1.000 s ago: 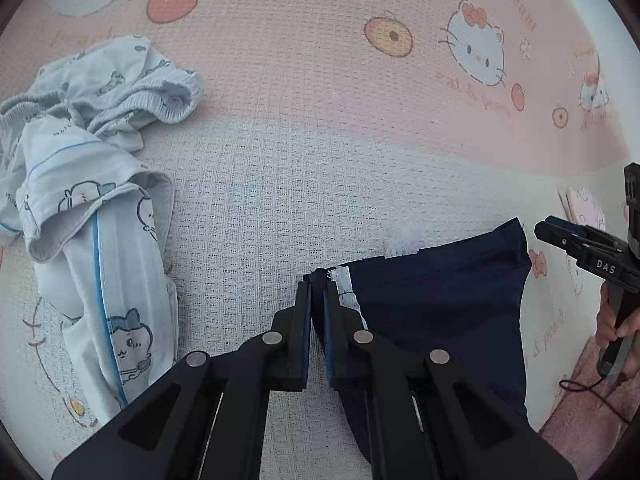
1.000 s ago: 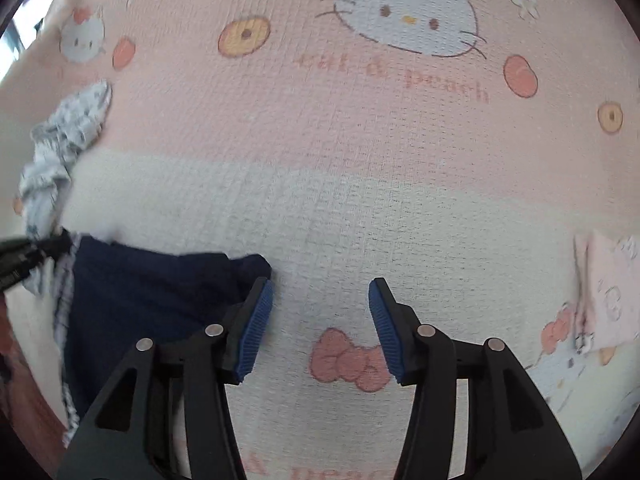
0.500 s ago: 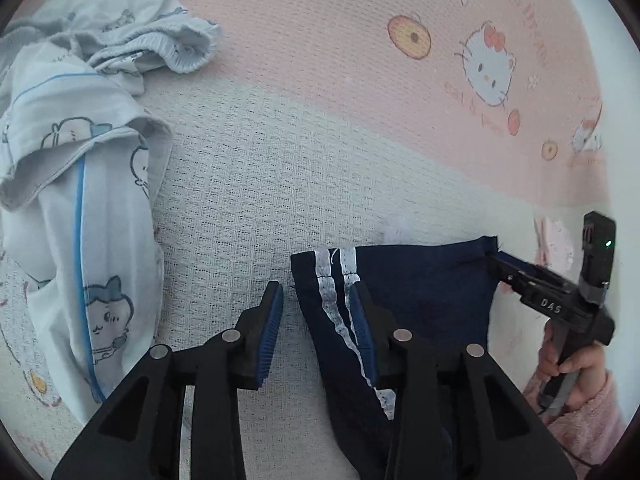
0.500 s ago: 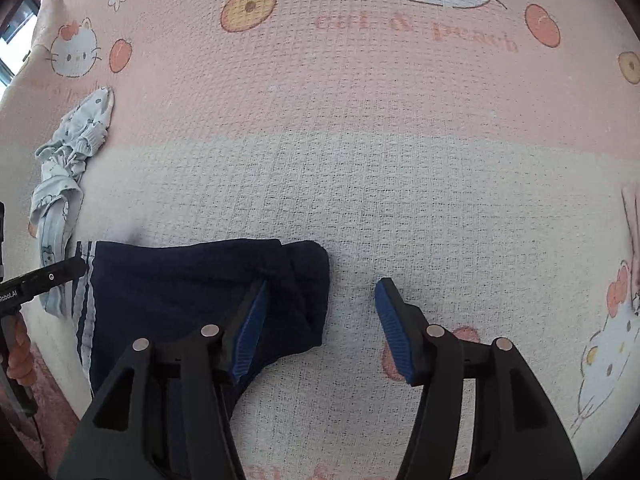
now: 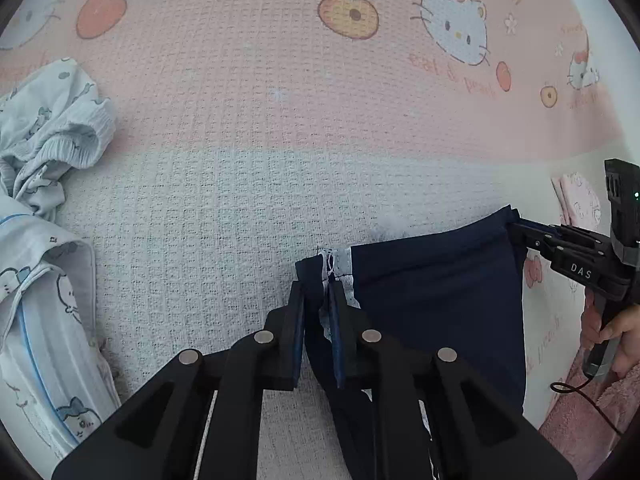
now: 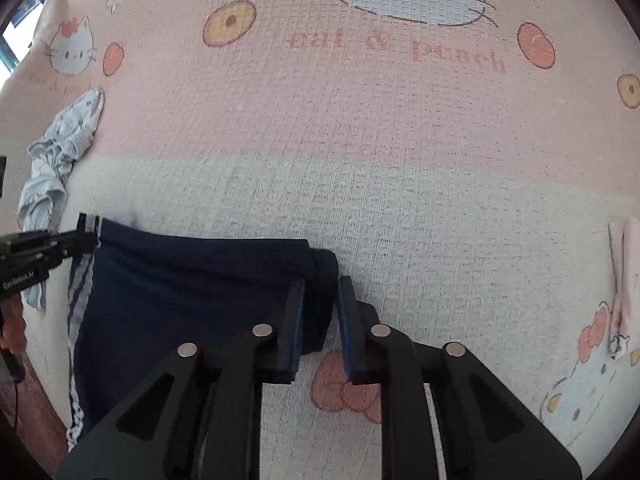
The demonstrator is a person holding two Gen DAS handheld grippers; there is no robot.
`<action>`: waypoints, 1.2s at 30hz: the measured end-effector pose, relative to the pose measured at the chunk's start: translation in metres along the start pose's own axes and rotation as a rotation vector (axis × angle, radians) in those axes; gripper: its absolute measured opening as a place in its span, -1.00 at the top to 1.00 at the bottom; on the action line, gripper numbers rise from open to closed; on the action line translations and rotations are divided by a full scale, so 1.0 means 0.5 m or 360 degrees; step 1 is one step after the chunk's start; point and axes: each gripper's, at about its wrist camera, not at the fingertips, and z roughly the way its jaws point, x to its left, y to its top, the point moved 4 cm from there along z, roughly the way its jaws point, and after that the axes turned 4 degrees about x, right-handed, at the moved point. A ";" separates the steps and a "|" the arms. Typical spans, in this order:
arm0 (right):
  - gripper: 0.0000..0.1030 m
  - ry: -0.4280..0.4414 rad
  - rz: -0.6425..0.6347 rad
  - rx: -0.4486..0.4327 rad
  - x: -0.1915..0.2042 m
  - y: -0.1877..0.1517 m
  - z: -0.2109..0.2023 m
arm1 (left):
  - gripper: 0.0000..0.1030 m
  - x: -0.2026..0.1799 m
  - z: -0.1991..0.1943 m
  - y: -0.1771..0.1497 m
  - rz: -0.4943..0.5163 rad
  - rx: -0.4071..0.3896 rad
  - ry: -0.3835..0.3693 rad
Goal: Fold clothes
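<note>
A navy garment [image 5: 440,300] with white side stripes lies flat on the blanket, also seen in the right wrist view [image 6: 192,300]. My left gripper [image 5: 316,296] points steeply down at its striped left corner. Its jaws are closing, with the frayed white stripe and navy cloth pinched between the pads. My right gripper [image 6: 320,292] holds the opposite rolled corner, jaws closing with the navy fold filling the gap. Each gripper shows at the edge of the other view: the right gripper [image 5: 516,232] and the left gripper [image 6: 86,240].
A crumpled light-blue cartoon-print pyjama heap [image 5: 48,200] lies to the left, small in the right wrist view [image 6: 56,152]. A folded pink cloth [image 6: 624,272] sits at the right. A pink and cream cat-print blanket [image 5: 240,100] covers the surface. A hand [image 5: 608,332] in a pink fuzzy sleeve grips the right handle.
Half a second ago both grippers stood open over the garment's corners; now both have closed on them. The left gripper, shut a second ago, opened and re-closed on the striped corner.
</note>
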 end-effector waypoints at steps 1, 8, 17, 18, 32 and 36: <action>0.58 0.0025 0.0040 -0.0008 -0.005 0.002 -0.004 | 0.72 0.012 -0.020 -0.006 -0.0055 -0.0023 -0.0008; 0.29 0.0107 0.0180 0.0063 0.036 -0.110 -0.077 | 0.72 0.033 -0.099 -0.181 -0.0198 0.0079 -0.0116; 0.29 0.0352 0.0147 0.0212 0.153 -0.339 -0.095 | 0.72 -0.011 -0.078 -0.326 -0.0429 0.0163 -0.0299; 0.29 0.0325 0.0125 0.0230 0.160 -0.355 -0.094 | 0.72 -0.014 -0.082 -0.330 -0.0434 0.0156 -0.0313; 0.29 0.0415 0.0184 0.0100 0.170 -0.392 -0.117 | 0.54 -0.050 -0.117 -0.414 -0.0501 0.0112 -0.0644; 0.29 0.0381 0.0172 0.0113 0.169 -0.395 -0.102 | 0.54 -0.063 -0.099 -0.417 -0.0449 0.0144 -0.0597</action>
